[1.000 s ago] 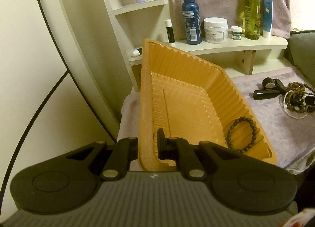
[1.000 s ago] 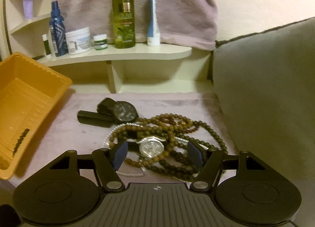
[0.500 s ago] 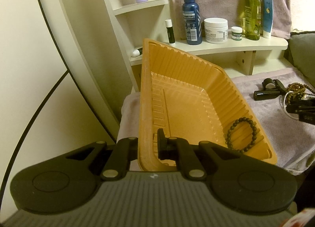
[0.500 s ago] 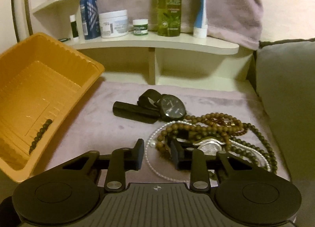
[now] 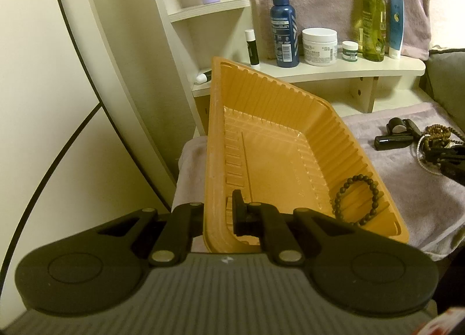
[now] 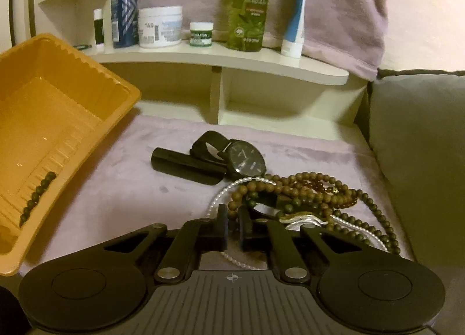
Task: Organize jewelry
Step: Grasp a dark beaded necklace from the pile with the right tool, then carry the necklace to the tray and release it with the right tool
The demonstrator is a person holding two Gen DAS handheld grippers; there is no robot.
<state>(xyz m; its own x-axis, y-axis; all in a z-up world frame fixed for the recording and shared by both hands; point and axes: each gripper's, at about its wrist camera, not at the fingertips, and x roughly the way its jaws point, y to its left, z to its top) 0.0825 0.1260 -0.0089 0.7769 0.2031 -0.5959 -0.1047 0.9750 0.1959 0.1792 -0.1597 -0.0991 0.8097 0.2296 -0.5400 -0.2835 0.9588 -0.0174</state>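
My left gripper (image 5: pixel 221 216) is shut on the near rim of the orange tray (image 5: pixel 213 160) and holds it tilted. A dark bead bracelet (image 5: pixel 359 200) lies in the tray's low corner; it also shows in the right wrist view (image 6: pixel 36 197). My right gripper (image 6: pixel 231 224) is nearly shut around brown beads (image 6: pixel 234 204) at the left edge of a tangled pile of bead strands (image 6: pixel 314 192) and a white pearl string (image 6: pixel 216 198). A black watch (image 6: pixel 245 160) lies just beyond the pile. In the left wrist view, the right gripper's tip (image 5: pixel 444 157) sits at the pile.
A mauve towel (image 6: pixel 130 178) covers the surface. A shelf (image 6: pixel 221 56) behind holds bottles, jars and tubes. A grey cushion (image 6: pixel 421 146) stands at the right. A black tube (image 6: pixel 186 165) lies beside the watch.
My right gripper has moved left along the pile and its fingers have closed from wide open to nearly shut around the brown beads. The left gripper and tray have not moved.
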